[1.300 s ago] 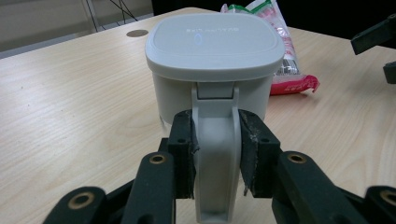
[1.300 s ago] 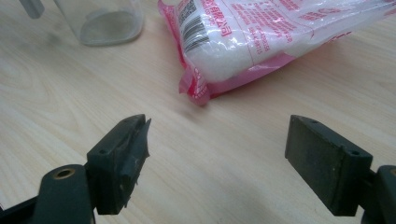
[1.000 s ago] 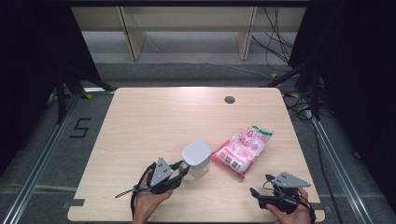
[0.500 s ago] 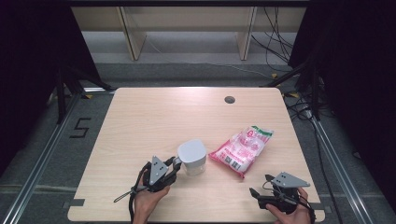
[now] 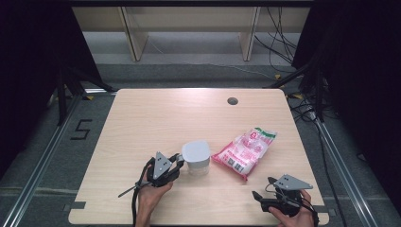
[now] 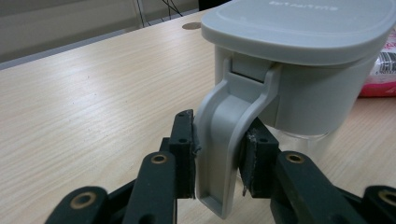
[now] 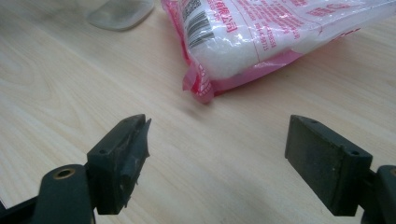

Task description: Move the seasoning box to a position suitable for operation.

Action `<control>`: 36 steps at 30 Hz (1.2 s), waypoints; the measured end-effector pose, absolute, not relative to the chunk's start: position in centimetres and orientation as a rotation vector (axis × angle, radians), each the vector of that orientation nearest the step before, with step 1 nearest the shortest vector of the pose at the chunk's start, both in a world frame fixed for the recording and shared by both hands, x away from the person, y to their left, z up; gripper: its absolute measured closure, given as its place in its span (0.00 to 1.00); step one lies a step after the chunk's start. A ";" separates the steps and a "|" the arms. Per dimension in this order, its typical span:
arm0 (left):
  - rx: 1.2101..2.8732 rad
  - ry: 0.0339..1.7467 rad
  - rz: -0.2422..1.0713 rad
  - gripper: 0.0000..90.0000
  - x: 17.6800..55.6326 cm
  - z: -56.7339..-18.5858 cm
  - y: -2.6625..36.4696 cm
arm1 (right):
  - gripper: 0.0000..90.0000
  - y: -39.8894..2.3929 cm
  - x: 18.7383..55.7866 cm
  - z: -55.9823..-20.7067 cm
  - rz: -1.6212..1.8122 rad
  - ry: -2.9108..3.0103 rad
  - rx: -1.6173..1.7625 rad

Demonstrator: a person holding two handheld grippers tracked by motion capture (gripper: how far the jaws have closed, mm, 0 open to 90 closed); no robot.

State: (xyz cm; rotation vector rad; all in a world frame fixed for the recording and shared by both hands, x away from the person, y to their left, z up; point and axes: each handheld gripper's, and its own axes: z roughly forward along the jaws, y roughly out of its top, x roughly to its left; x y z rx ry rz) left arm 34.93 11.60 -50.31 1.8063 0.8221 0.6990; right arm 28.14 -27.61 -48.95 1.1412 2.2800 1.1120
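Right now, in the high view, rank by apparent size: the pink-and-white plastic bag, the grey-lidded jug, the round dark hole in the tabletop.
1. Pink-and-white plastic bag
2. Grey-lidded jug
3. Round dark hole, smallest by far

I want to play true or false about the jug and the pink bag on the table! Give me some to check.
1. The left gripper has its jaws on the handle of the grey-lidded jug. True.
2. The jug's lid is off. False: it sits on the jug.
3. The right gripper is squeezing the pink bag. False: its jaws stand open, apart from the bag.
4. The pink bag lies flat on the table, to the right of the jug in the high view. True.
5. The bag holds something white. True.
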 end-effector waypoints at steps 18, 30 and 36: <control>1.820 0.799 0.682 0.77 35.4 -50.3 11.2 | 0.24 -27.5 28.1 -48.9 1.106 2.279 1.172; 1.836 0.801 0.712 0.75 35.7 -50.3 10.5 | 0.24 -27.5 28.1 -48.9 1.124 2.287 1.167; 1.865 0.785 0.725 0.65 35.5 -49.9 10.9 | 0.24 -27.8 28.2 -48.9 1.099 2.300 1.131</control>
